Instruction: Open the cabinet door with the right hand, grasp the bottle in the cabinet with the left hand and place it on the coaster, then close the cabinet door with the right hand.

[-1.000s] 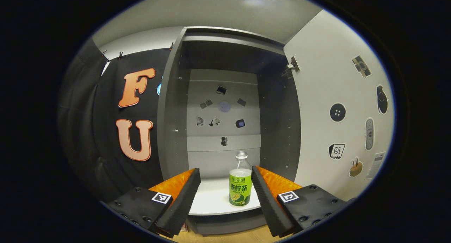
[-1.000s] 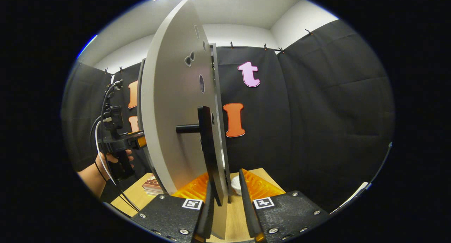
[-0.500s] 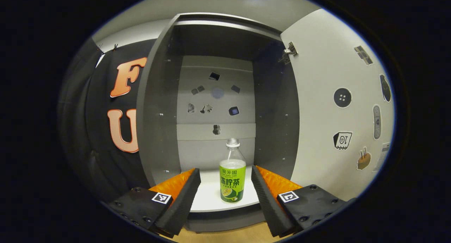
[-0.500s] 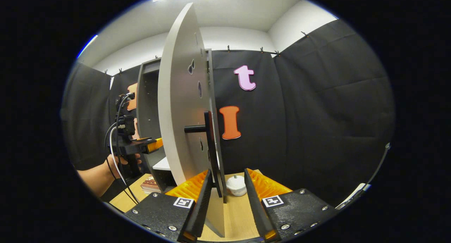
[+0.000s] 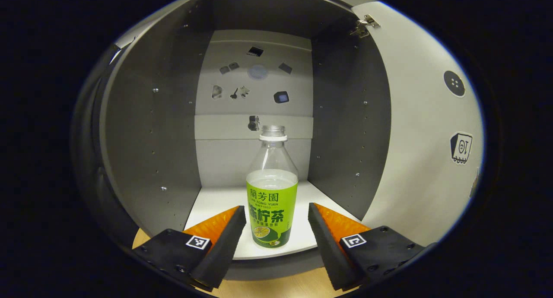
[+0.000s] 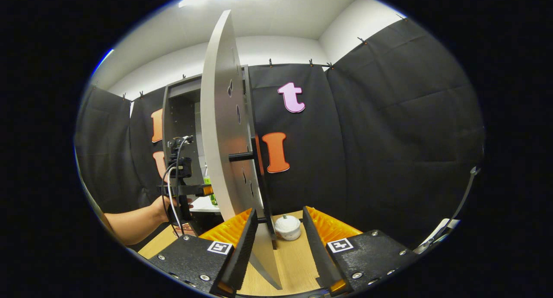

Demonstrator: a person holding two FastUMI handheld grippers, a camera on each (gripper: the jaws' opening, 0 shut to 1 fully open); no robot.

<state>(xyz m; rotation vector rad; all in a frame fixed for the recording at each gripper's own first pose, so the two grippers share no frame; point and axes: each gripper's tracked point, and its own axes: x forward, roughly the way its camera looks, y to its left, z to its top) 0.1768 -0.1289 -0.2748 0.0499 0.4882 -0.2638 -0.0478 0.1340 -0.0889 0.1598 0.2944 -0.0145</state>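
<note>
While the bottle (image 5: 272,196) stands upright on the white shelf (image 5: 216,203) inside the cabinet (image 5: 151,129), the left gripper (image 5: 276,222) reaches toward it with fingers apart on either side, not yet touching it. With the cabinet door (image 6: 224,134) swung wide, the opening step looks done. The right gripper (image 6: 276,229) sits spread about the door's edge by its handle (image 6: 258,177); grasping, placing on the coaster and closing remain.

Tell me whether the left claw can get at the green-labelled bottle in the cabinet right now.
Probably yes. The grey cabinet door is swung wide, the left claw is open, and the clear green-labelled plastic bottle stands upright on the white shelf between its fingers, nothing between.
</note>
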